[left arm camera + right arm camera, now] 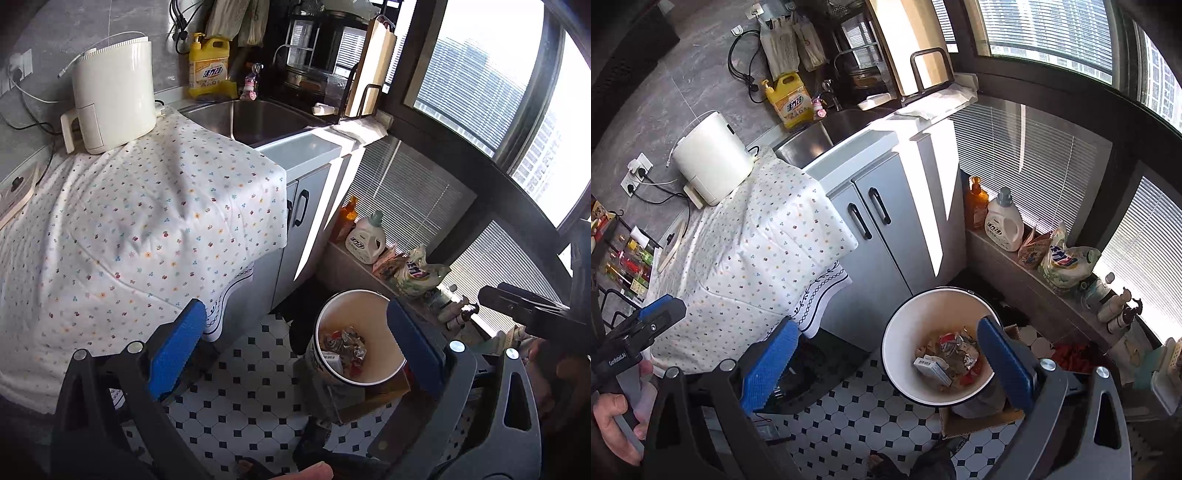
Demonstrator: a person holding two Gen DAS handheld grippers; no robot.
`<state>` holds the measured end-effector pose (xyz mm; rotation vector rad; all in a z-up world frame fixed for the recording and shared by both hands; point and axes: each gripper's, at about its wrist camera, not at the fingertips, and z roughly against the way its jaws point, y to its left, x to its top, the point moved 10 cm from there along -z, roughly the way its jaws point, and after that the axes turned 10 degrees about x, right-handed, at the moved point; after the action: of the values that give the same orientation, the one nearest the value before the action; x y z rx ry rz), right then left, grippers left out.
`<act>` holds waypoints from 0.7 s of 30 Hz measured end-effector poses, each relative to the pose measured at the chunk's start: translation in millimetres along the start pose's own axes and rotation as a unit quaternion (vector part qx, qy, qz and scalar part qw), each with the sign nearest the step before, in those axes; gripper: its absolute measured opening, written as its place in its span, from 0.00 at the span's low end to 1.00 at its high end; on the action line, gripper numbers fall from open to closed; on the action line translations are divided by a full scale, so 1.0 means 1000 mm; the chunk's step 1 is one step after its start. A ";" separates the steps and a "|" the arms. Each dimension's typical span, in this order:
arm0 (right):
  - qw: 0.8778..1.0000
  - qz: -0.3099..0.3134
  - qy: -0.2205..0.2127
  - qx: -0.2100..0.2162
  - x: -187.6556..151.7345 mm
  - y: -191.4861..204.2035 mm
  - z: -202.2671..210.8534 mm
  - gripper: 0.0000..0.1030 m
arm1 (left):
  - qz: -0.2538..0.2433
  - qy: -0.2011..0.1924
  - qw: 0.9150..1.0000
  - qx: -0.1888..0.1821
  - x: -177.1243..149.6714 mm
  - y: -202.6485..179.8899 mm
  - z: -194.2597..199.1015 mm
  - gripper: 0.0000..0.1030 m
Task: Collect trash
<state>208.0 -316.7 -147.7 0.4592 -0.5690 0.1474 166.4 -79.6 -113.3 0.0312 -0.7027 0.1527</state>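
Both grippers, left gripper [295, 354] and right gripper [886, 363], gaping empty above the trash bin [897, 328]; next, seek remaining litter beside bin.

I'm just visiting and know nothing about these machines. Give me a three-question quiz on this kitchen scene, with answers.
1. True or false: the left tongs and right tongs each grip a piece of trash.
2. What lies inside the bin? A) only water B) crumpled wrappers and a small box C) nothing
3. What stands on the flowered cloth beside the sink?

Key:
1. False; both stand open with nothing between them.
2. B
3. A white appliance.
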 end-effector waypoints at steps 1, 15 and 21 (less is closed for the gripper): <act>1.000 0.002 -0.005 -0.002 0.000 0.009 0.002 0.92 | 0.002 -0.004 1.000 0.002 -0.001 0.008 0.006 0.94; 0.997 0.029 -0.071 -0.003 -0.017 0.120 0.049 0.93 | 0.017 -0.061 0.998 0.008 -0.028 0.095 0.093 0.94; 0.995 0.044 -0.087 -0.001 -0.031 0.155 0.063 0.93 | 0.025 -0.102 0.994 0.023 -0.040 0.123 0.130 0.94</act>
<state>111.4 -208.0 -59.1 0.4481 -0.7604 0.1923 34.2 26.3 -43.0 0.0736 -0.9044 0.2153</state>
